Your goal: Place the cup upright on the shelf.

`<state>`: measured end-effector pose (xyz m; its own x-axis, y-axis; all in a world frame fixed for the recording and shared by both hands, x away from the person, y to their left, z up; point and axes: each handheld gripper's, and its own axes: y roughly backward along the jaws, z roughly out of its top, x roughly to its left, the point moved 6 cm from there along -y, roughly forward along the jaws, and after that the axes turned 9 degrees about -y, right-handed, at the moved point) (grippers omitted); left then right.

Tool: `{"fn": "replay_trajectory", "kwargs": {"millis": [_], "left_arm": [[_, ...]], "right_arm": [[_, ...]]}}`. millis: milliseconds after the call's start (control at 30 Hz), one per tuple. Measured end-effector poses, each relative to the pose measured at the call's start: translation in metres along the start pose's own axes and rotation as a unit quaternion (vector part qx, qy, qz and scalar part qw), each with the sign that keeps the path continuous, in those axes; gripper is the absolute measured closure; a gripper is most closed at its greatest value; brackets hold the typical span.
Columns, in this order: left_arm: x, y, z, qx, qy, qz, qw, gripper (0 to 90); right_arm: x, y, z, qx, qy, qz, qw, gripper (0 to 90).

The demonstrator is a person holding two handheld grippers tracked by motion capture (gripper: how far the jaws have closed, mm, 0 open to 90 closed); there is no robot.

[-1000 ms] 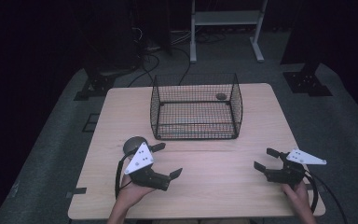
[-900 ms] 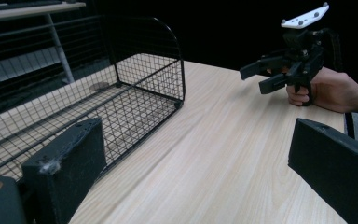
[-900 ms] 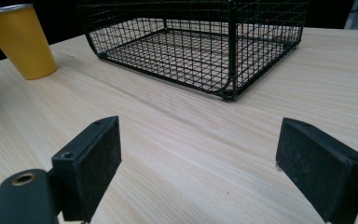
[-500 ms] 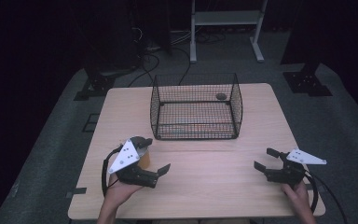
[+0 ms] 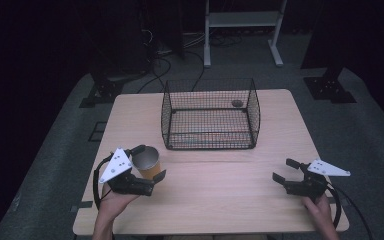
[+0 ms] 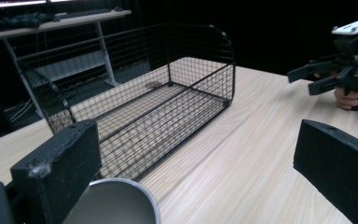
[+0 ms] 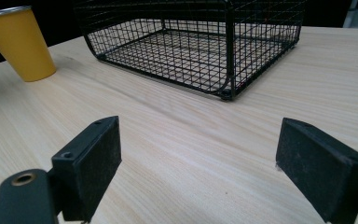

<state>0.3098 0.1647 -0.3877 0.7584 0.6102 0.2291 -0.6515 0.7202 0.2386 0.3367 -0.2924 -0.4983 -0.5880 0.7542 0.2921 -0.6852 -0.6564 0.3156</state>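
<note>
Now your left gripper spreads wide around the tapered yellow metal-rimmed cup, seemingly untouched; your right gripper gapes over woodgrain table.

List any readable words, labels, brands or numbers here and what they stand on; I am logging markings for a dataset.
None can be read.
The yellow cup has a plain side.
The wire basket and wooden table carry no lettering.
The grey plate on the left gripper has only small dark dots, not characters.
</note>
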Motion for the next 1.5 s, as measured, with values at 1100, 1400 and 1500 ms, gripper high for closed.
{"fn": "replay_trajectory", "kwargs": {"millis": [1100,1400,1500], "left_arm": [[0.038,0.0,-0.056,0.045,0.045,0.052,0.9966,0.3],[0.042,-0.003,-0.066,0.063,0.05,0.056,0.9952,0.3],[0.043,-0.005,-0.07,0.068,0.057,0.055,0.9945,0.3]], "right_arm": [[0.0,0.0,0.0,0.001,0.001,0.002,1.0,13.0],[0.0,0.0,0.0,0.002,0.002,0.002,1.0,13.0],[0.001,0.0,0.0,0.002,0.005,0.001,1.0,13.1]]}}
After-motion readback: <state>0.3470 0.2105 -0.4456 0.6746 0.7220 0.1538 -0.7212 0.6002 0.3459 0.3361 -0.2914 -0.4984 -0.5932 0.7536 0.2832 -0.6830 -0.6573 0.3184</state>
